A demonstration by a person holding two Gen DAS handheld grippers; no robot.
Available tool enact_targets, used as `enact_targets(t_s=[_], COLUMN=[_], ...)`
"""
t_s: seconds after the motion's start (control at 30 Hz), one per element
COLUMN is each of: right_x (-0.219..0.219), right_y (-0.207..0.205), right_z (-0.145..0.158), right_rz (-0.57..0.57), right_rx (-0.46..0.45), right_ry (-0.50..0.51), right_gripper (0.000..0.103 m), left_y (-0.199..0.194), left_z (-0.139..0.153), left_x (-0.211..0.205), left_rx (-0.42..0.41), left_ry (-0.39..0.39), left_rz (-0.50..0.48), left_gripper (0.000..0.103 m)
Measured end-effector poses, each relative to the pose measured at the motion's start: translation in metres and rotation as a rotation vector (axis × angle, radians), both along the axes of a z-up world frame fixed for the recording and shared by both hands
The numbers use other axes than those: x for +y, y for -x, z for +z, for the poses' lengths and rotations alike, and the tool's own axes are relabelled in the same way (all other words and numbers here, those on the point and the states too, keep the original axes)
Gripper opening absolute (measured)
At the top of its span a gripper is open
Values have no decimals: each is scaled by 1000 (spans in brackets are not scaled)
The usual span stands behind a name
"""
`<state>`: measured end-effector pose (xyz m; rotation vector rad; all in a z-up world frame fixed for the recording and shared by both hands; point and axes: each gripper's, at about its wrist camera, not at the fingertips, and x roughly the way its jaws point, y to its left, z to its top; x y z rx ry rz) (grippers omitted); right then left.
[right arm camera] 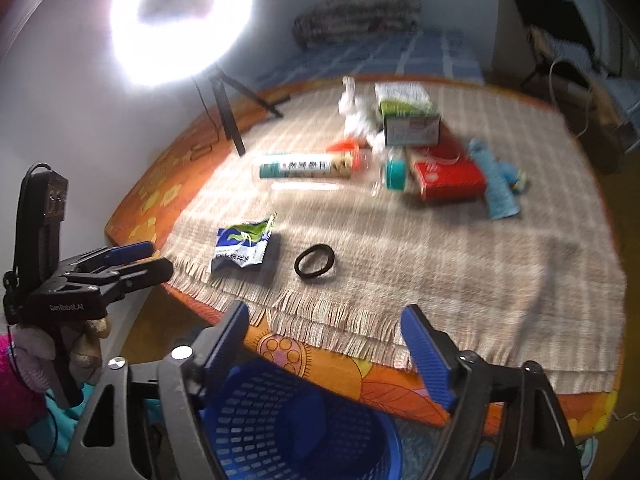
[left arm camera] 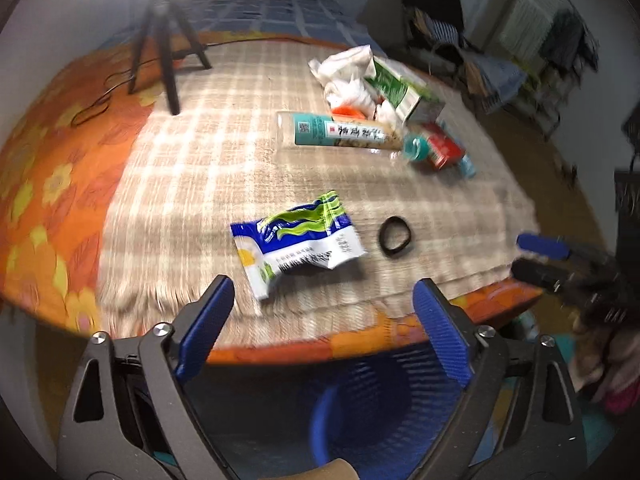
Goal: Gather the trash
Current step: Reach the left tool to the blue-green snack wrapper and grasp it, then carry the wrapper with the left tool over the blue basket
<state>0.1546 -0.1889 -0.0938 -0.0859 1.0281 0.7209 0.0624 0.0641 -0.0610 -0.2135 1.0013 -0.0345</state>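
While both claws, left gripper (left arm camera: 322,324) and right gripper (right arm camera: 326,350), hang apart and empty, a crumpled blue-and-white plastic wrapper (left arm camera: 296,242) lies just ahead, uncollected; below them waits the blue mesh plastic basket (right arm camera: 288,424).

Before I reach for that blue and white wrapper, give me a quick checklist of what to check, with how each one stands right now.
1. Left gripper open and empty: ok.
2. Right gripper open and empty: ok.
3. Blue and white wrapper lying free on the woven mat, nothing on top of it: ok.
4. Black ring beside the wrapper, apart from it: ok.
5. Blue basket below the table edge, opening unobstructed: ok.
6. Basket already holds trash: cannot tell.
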Motion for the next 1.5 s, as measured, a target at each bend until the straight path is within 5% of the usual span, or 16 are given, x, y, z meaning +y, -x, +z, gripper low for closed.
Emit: enact_targets(t_s=[0.33,0.63,1.07,1.27,1.5], right_x=[21,43,58,76,90], right_y=[-36,-52,-64,-59,-61], right_z=[-28,-45,-68,-72,-72], right_rz=[-2,10,-5,21,25], right_rx=[121,158,194,138,62], right_ry=[5,23,38,93,157], right_gripper=[57,47,36,27,3], left_y=[-35,-66,-64,-57,-57], left_z=[-40,-54,-61,-65,-59], left_x=[-6,-4,-11,-20,-24], left_rx=[72,87,117,105,112], left_ry=[-225,-276,-207,-251,-200], left_rz=[-165,-196,-265,-307,-278], left_gripper=[91,90,90,78,27])
